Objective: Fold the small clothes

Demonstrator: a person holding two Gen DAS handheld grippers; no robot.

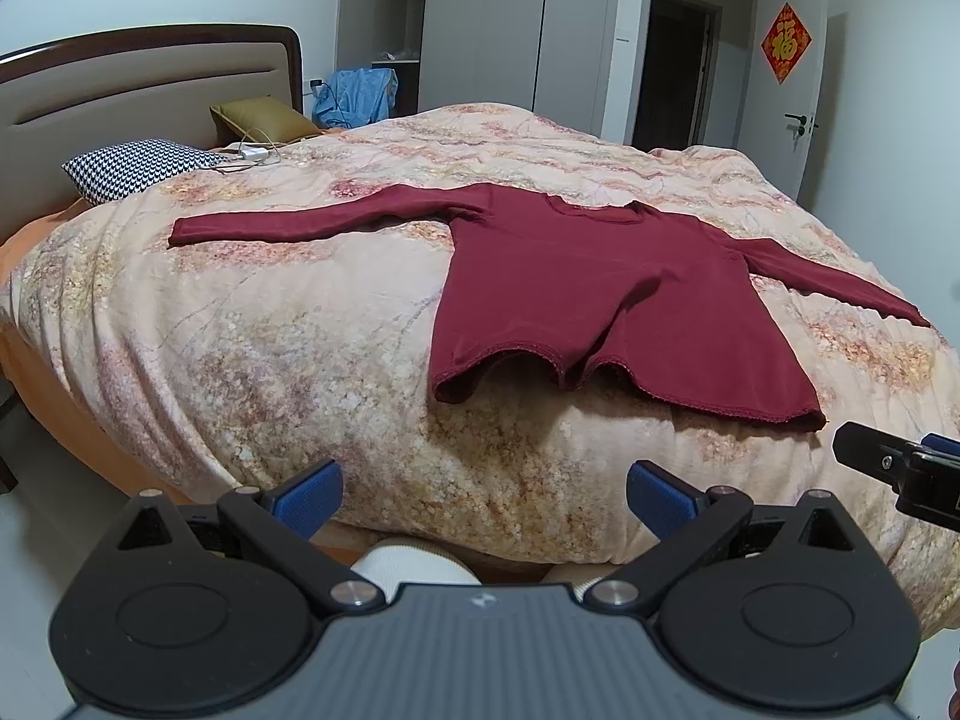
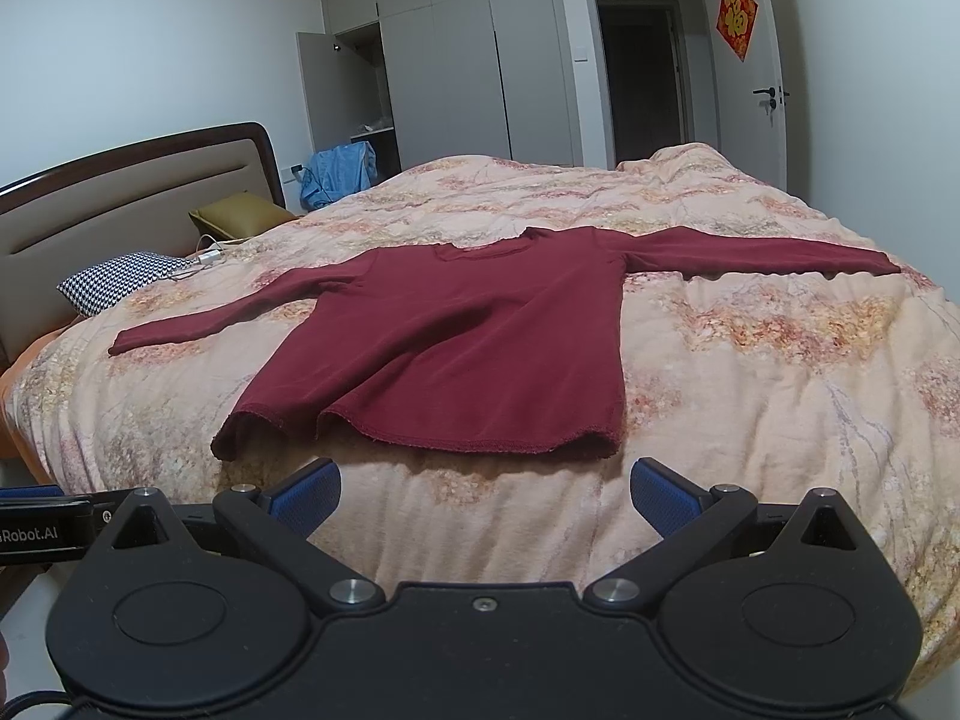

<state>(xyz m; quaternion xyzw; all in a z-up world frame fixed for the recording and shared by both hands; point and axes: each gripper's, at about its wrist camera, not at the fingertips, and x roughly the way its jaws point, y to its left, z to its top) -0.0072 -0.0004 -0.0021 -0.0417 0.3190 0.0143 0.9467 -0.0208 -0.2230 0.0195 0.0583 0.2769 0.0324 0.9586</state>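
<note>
I've got the left gripper (image 1: 485, 495) spread wide, blue pads (image 1: 309, 495) well apart, holding nothing and touching nothing — it hangs off the near edge of the bed (image 1: 252, 360). Right gripper (image 2: 485, 495) is the same: jaws fully spread, empty, no contact w/ cloth. In the left wrist view the right gripper shows at the right edge, just beside the shirt's near right hem corner.

Dark red long-sleeve shirt (image 2: 456, 336) lies flat on the floral quilt (image 2: 750, 360), collar far, hem near, both sleeves stretched out left & right. Hem is wavy, slightly lifted in spots, near the quilt's near edge. Right sleeve cuff sits close to the right edge of the bed. Bare quilt all round the shirt. Far left: houndstooth pillow (image 2: 120, 282), olive pillow (image 2: 240, 210), charger w/ cable (image 2: 210, 255) — well apart from the shirt.
</note>
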